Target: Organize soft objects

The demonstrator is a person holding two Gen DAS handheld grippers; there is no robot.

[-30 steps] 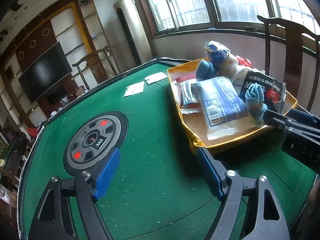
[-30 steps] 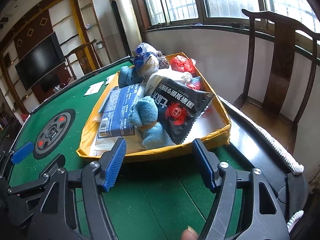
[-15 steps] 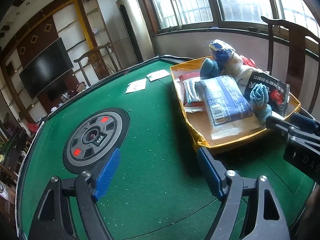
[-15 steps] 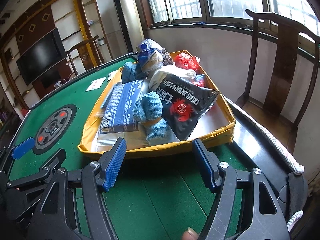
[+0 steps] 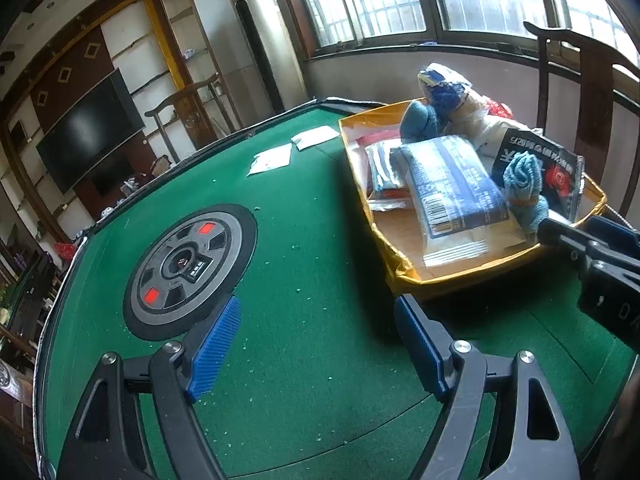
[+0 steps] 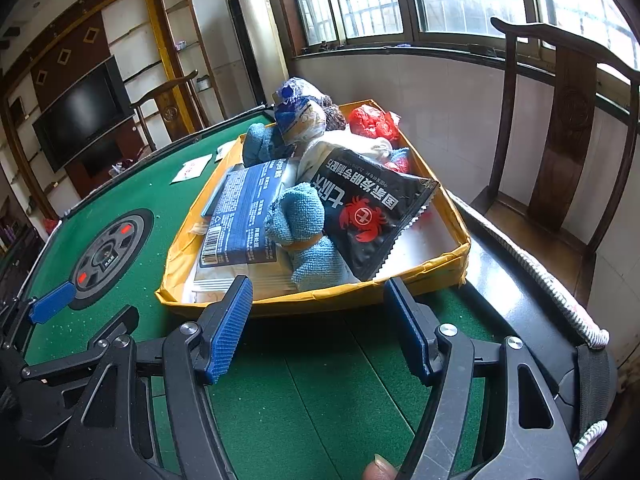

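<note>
In the right wrist view: tray (image 6: 424,276) at frame centre on the table (image 6: 320,380), heaped with packets and cloths. Snack bag (image 6: 372,208) right of the rolled towel (image 6: 300,220), flat packet (image 6: 244,216) to its left. Round panel (image 6: 108,252) at left; chair (image 6: 560,120) at right.

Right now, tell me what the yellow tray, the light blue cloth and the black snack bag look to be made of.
Yellow tray: probably cardboard wrapped in glossy yellow tape; creased, wrinkled rim.
Light blue cloth: likely microfibre terry; matte, fuzzy looped nap, rolled and banded.
Black snack bag: plastic film, slightly shiny; serrated sealed edge, printed crab logo.
</note>
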